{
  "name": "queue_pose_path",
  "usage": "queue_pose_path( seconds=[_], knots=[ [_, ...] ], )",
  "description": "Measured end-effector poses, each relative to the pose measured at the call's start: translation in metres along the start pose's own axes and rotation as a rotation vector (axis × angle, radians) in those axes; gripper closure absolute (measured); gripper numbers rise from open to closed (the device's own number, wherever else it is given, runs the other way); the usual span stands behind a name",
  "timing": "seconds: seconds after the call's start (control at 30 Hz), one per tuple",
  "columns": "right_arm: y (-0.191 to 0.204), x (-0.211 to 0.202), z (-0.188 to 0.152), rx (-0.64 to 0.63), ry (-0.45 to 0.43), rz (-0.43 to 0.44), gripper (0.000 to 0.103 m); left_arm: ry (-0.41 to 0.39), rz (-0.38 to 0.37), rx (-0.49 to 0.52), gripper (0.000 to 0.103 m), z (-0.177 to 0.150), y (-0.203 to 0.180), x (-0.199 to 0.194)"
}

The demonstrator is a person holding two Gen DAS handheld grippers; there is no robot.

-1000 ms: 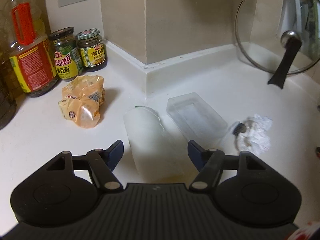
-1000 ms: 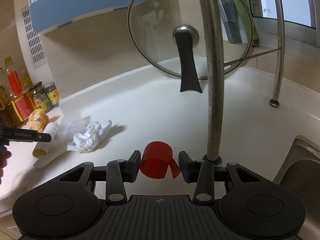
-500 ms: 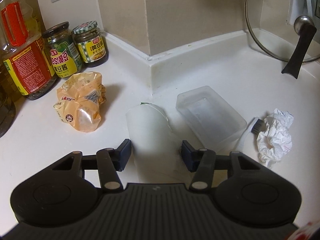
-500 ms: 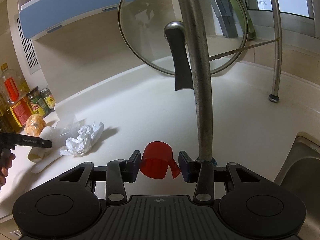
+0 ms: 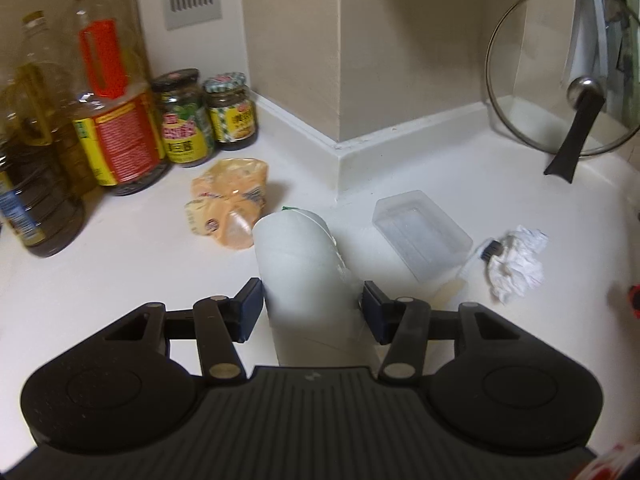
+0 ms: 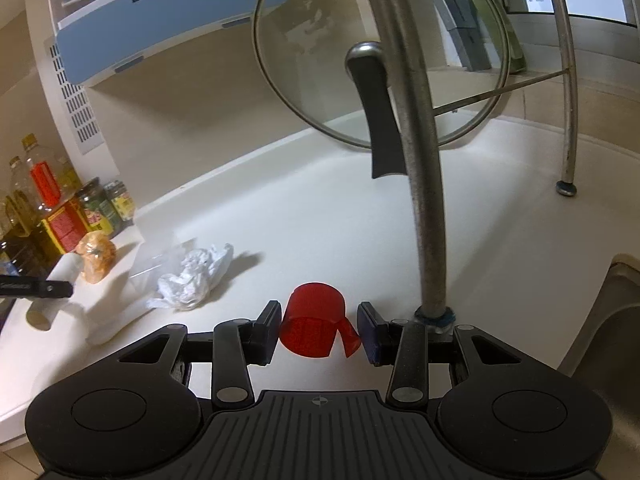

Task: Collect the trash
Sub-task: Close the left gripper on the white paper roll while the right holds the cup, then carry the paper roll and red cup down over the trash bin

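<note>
My left gripper (image 5: 312,312) is shut on a white paper cup (image 5: 304,276) lying on its side on the white counter. Beyond it lie an orange snack wrapper (image 5: 228,208), a clear plastic box (image 5: 420,232) and a crumpled white tissue (image 5: 516,260) with a small black brush beside it. My right gripper (image 6: 318,332) is shut on a red plastic cap (image 6: 314,322) with a torn strip, held above the counter. The right wrist view also shows the tissue (image 6: 192,280), the wrapper (image 6: 96,256) and the cup (image 6: 52,300).
Oil bottles (image 5: 116,108) and two sauce jars (image 5: 208,116) stand at the back left. A glass pot lid (image 5: 560,88) leans on the wall at right. A metal faucet pipe (image 6: 420,160) rises right ahead of my right gripper, with the sink rim (image 6: 612,280) at right.
My left gripper has moved forward and closed its fingers onto the white cup. My right gripper has kept hold of the red cap and shifted slightly to the left.
</note>
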State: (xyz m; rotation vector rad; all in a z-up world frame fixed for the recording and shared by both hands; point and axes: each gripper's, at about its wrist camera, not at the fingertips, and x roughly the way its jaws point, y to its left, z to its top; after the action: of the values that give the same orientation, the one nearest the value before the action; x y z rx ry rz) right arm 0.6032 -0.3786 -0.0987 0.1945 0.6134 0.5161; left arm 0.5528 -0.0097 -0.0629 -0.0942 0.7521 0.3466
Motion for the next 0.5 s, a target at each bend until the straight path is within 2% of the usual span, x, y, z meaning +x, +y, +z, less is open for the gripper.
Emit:
queue_pose_path(
  seconds=[0.23,0.5],
  knots=[
    [0.018,-0.023,-0.008,0.02,-0.008,0.055,0.061,-0.033,-0.03,-0.028,0.053,-0.033,0.021,-0.068],
    [0.075,-0.073,-0.035,0.031,-0.01,0.167,0.061,-0.037,-0.073,-0.037,0.052,-0.088,0.048,-0.14]
  ],
)
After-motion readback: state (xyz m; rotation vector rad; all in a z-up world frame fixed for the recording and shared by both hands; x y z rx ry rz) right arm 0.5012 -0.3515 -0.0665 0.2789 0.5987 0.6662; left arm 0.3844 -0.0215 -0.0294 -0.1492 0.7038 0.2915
